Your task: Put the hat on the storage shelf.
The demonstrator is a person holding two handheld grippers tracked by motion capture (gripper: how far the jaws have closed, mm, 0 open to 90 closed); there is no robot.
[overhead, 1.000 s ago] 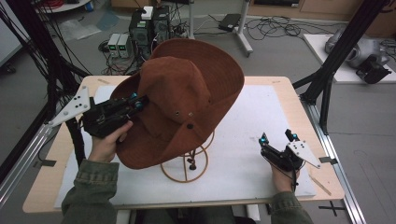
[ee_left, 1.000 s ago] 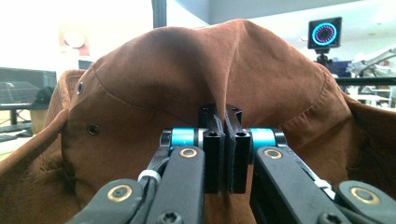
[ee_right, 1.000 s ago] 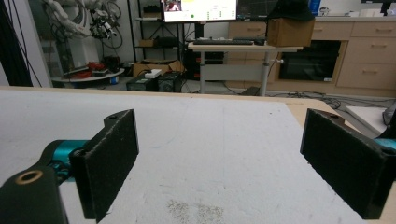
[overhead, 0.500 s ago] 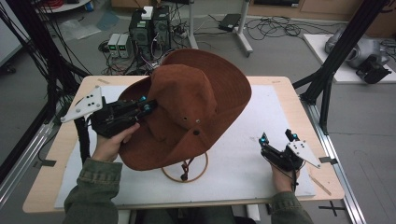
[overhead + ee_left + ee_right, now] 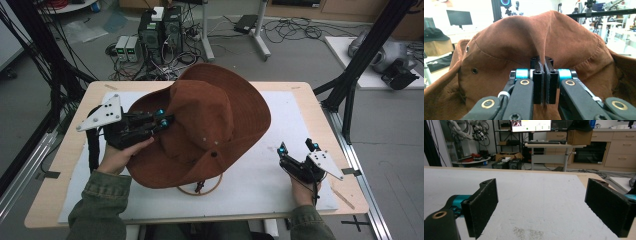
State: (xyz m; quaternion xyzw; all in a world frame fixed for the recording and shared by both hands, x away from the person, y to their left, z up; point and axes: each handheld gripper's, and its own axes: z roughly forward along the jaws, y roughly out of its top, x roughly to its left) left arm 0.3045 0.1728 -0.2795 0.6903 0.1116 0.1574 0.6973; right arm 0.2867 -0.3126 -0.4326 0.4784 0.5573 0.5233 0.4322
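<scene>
1. Closest to the camera in the high view are the person's two green sleeves, coming in from the bottom edge.
2. The right hand rests on the white mat near the table's right front corner. It holds the right gripper, which points away from the person.
3. In the right gripper view the two black jaws stand wide apart. Nothing is between them, just bare white mat.
4. The left hand holds the left gripper on the left side of the table, with its grey plate on top.
5. In the left gripper view the left gripper's jaws are pressed close together. They pinch a fold of the brown hat between them.
6. The brown hat is big and floppy. It sits in the middle of the table, tipped up over a thin wooden ring stand.
7. Only the bottom ring of the stand peeks out under the hat's front brim. I cannot tell if the hat touches the stand's top.
8. The wooden table has a pale edge all around the mat.
9. Behind the table, on the grey floor, are computer boxes and lots of tangled cables.
10. Black frame poles lean up at the sides.
</scene>
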